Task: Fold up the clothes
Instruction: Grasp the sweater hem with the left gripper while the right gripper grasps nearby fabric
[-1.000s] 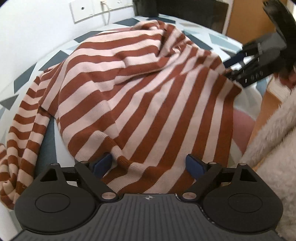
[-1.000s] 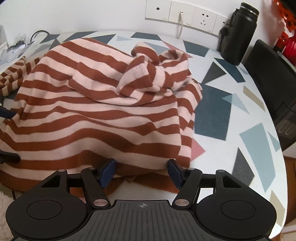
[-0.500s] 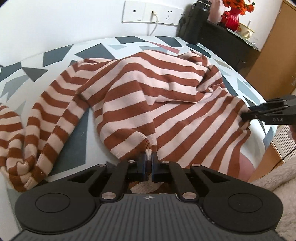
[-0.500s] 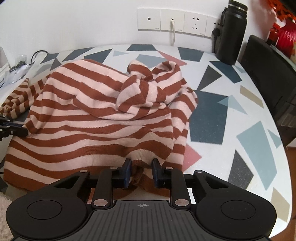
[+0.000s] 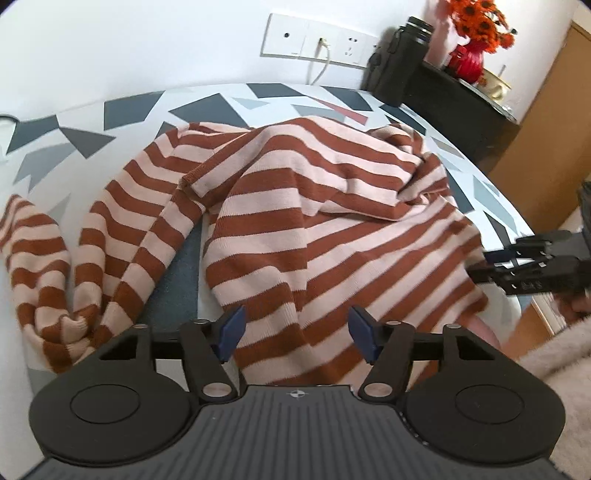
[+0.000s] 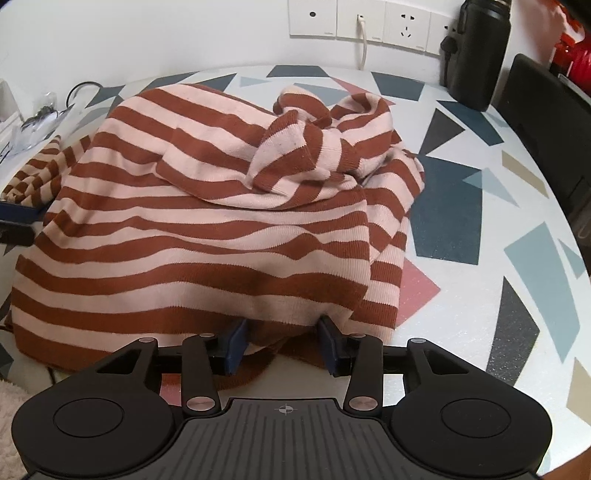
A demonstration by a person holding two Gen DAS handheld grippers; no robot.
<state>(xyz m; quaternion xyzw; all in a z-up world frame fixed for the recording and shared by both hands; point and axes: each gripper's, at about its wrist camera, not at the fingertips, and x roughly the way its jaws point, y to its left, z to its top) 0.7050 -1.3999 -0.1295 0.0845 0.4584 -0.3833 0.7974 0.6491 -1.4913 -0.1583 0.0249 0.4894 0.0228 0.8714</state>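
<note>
A rust-and-pink striped sweater (image 5: 332,229) lies rumpled on the round patterned table (image 5: 122,110), its hem hanging over the near edge. One sleeve (image 5: 122,236) trails off to the left and bunches up. In the right wrist view the sweater (image 6: 207,236) has a folded lump near its far right. My left gripper (image 5: 297,336) stands open over the hem's left part, with fabric below its spread fingers. My right gripper (image 6: 283,343) is open too, and the hem sags between its fingertips. Each view shows the other gripper: the right gripper (image 5: 524,266) and the left gripper (image 6: 18,221).
A black bottle (image 6: 480,51) stands at the table's far right by the wall sockets (image 6: 362,18). A black cabinet (image 5: 461,107) carries a red vase with orange flowers (image 5: 469,55). Cables and small items (image 6: 44,110) lie at the far left. Fluffy white fabric (image 5: 554,373) is at the near right.
Half a second ago both grippers were shut on the sweater's hem; both have now opened and let it go. The sweater lies drawn nearer the table's front edge.
</note>
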